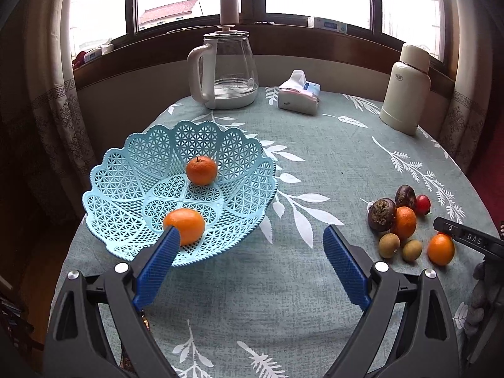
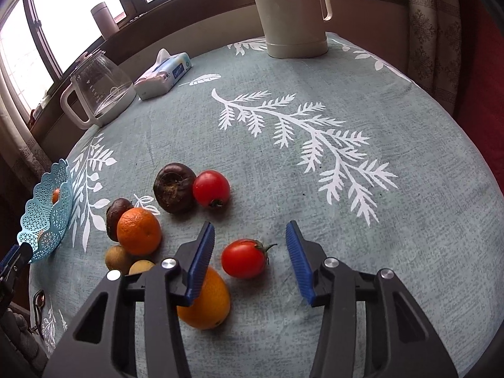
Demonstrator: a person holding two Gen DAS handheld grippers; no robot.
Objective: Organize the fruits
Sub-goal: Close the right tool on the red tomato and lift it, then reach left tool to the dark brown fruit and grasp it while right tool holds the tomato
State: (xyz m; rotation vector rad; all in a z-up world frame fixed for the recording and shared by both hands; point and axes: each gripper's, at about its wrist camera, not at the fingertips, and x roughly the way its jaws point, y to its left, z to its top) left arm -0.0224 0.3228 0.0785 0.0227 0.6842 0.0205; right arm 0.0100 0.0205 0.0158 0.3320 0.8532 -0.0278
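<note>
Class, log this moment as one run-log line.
left gripper: open, by basket | basket: two oranges | right gripper: open around tomato | remaining fruit: on tablecloth

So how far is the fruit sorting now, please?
Done: two oranges lie in the blue basket. In hand: nothing; the left hand-held gripper is open by the basket, and the right hand-held gripper is open around a tomato. Left: that tomato, another tomato, two oranges, two dark fruits and two small brown fruits on the table.
</note>
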